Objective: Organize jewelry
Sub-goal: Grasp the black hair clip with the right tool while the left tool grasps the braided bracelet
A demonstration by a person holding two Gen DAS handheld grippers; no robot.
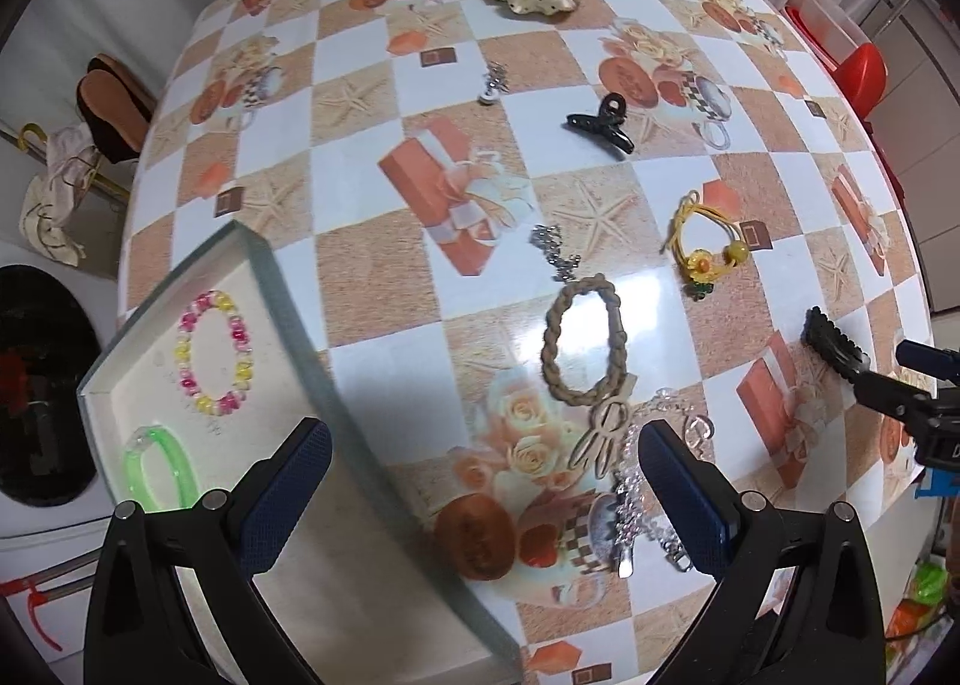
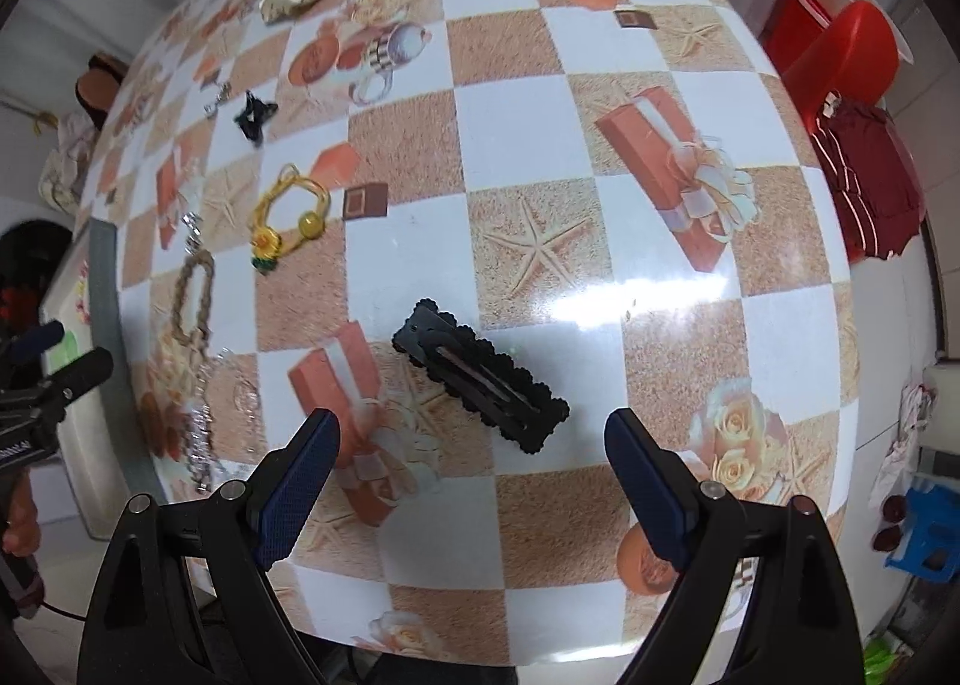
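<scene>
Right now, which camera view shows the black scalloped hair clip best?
The right wrist view. The black scalloped hair clip lies whole and close on the table there, just ahead of the open right gripper. In the left wrist view it sits small at the right edge, with the end nearer the right gripper partly hidden.

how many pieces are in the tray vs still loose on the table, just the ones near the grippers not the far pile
In the tray: 2 (bead bracelet, green bangle)
Loose hair clips: 2 (black snap clip, black claw clip)
Loose hair ties: 2 (yellow tie, braided tie)
Loose silver chains: at least 3, tangled
Total: at least 9
</scene>
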